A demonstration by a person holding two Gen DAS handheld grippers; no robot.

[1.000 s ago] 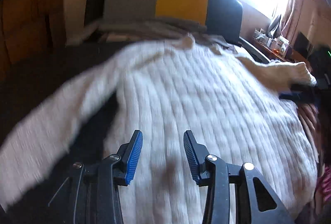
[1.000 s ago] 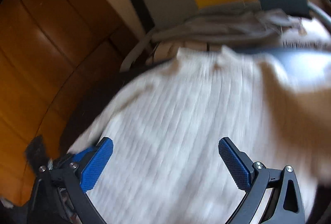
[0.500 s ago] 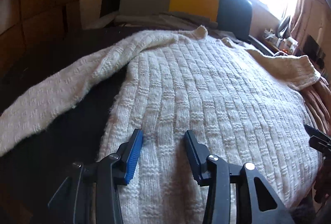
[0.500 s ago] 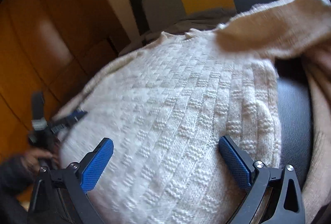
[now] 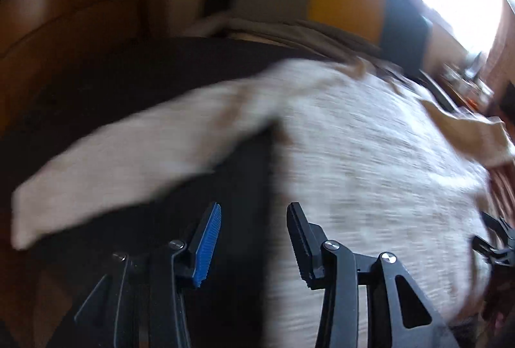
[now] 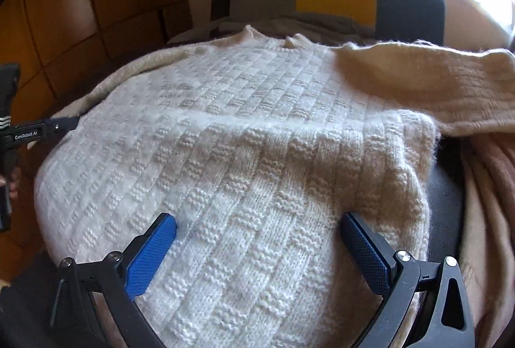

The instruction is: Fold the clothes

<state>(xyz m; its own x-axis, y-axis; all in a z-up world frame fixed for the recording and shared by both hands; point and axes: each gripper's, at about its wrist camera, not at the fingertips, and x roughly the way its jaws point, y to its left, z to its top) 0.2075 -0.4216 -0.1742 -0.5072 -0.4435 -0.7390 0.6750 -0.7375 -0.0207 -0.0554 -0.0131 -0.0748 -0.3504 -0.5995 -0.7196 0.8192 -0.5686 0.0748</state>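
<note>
Left tongs [image 5: 254, 238] angled down, jaws opening, nothing between; right tongs [image 6: 259, 248] spread wide, empty

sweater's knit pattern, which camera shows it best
The right wrist view: the cream sweater is sharp there, its basket-weave blocks plain. The left wrist view shows the same sweater smeared by motion blur, with no stitch visible.
</note>
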